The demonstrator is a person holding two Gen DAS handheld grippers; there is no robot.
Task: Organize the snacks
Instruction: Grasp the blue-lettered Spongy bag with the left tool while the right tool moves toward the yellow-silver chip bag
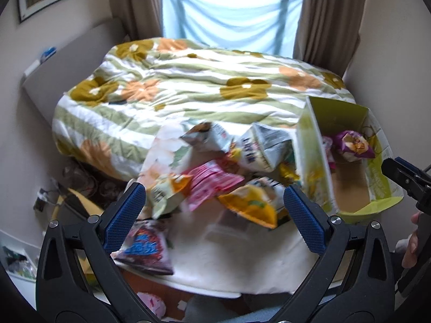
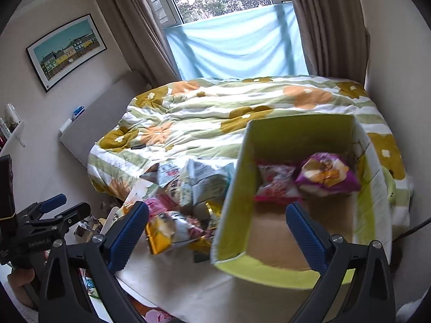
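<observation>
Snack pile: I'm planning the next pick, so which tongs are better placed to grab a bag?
Left. The left tongs are open with the snack pile directly between their fingers. The right tongs, also open, face the green box, which already holds two bags.

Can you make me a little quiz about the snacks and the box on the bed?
1. True or false: the green cardboard box already has snack bags inside.
2. What colour is the bag at the box's far right corner?
3. Which gripper faces the snack pile: A left gripper, B right gripper?

Key: 1 true, a purple snack bag and a pink one. 2 purple. 3 A; both grippers are open and empty.
</observation>
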